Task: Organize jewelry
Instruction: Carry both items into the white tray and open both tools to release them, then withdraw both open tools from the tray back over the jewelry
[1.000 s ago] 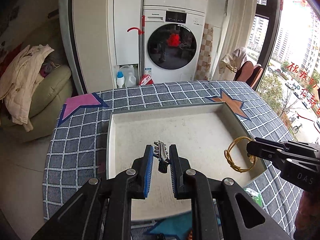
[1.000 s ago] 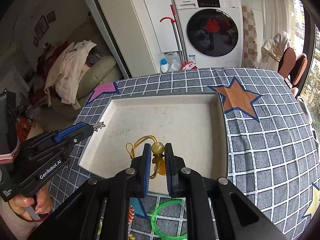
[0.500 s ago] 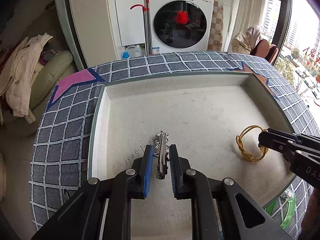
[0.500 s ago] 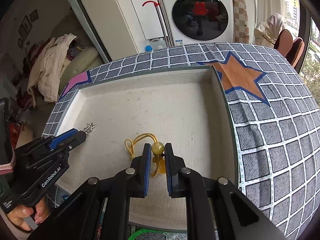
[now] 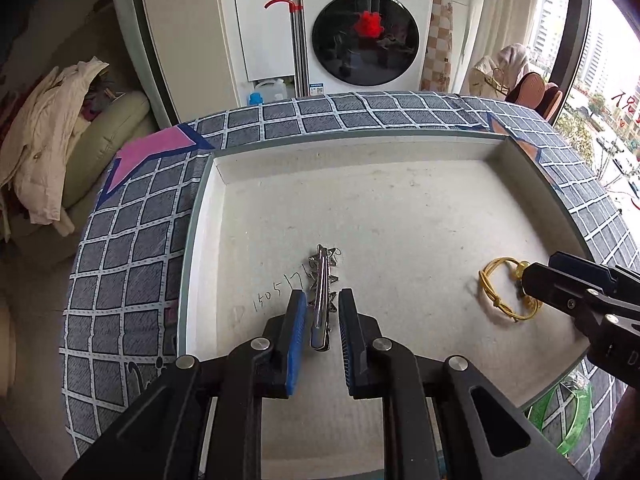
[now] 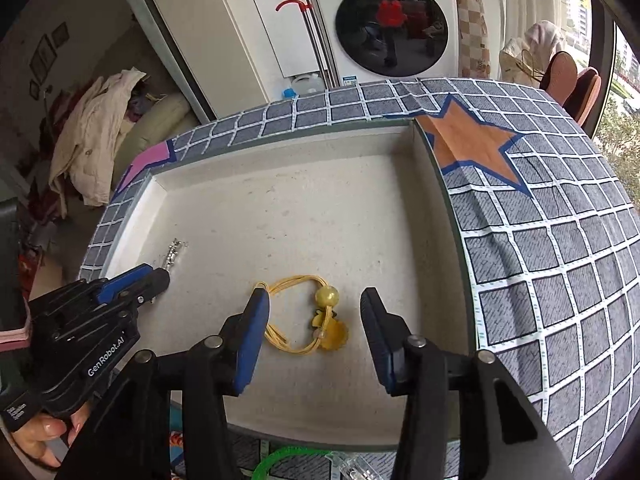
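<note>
Now the left gripper (image 5: 322,312), slightly open, brackets the silver hair clip (image 5: 321,292) in the white tray (image 5: 360,148); the right gripper (image 6: 312,320) stands wide open around the yellow hair tie (image 6: 308,320), a green ring (image 5: 568,424) nearby.

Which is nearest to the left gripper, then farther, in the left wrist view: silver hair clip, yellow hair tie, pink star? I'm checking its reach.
1. Silver hair clip: between the left gripper's fingers, on the tray floor.
2. Yellow hair tie: to the right, in the tray by the right gripper.
3. Pink star: far left, on the tablecloth outside the tray.
</note>
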